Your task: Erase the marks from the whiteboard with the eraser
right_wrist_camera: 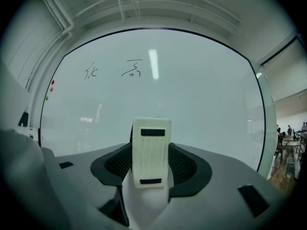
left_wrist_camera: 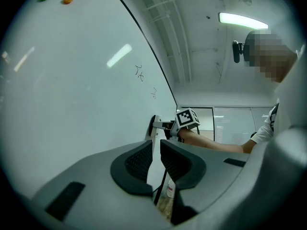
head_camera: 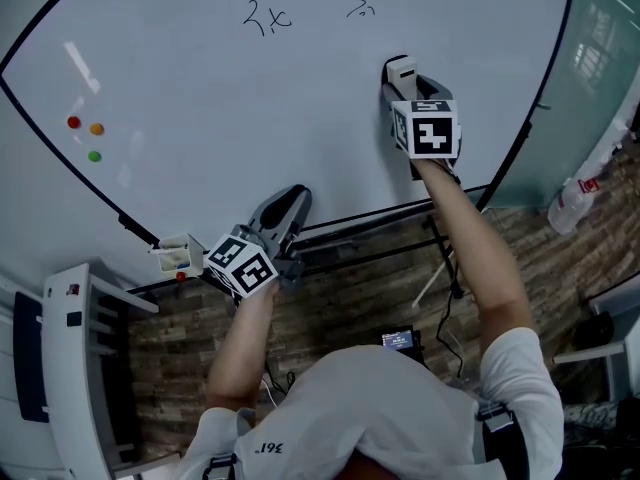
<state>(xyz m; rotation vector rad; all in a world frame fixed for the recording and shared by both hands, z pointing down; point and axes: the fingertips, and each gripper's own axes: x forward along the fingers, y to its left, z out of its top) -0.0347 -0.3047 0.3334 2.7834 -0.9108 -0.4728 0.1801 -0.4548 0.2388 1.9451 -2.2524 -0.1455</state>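
Note:
A large whiteboard (head_camera: 250, 98) carries two black scribbles near its top, one at left (head_camera: 267, 17) and one at right (head_camera: 360, 4); the same marks (right_wrist_camera: 91, 71) (right_wrist_camera: 132, 67) show in the right gripper view. My right gripper (right_wrist_camera: 150, 163) is shut on a white eraser (right_wrist_camera: 150, 151), held against the board well below the marks; in the head view the eraser (head_camera: 400, 69) sits at the board's lower right. My left gripper (head_camera: 285, 211) hangs at the board's lower edge, its jaws close together with nothing between them (left_wrist_camera: 155, 164).
Three round magnets, red, orange and green (head_camera: 85, 134), sit on the board's left side. A small tray with a marker (head_camera: 175, 255) is fixed at the board's lower left edge. A white cabinet (head_camera: 70, 368) stands at left; the board's stand legs (head_camera: 440, 258) rest on wood flooring.

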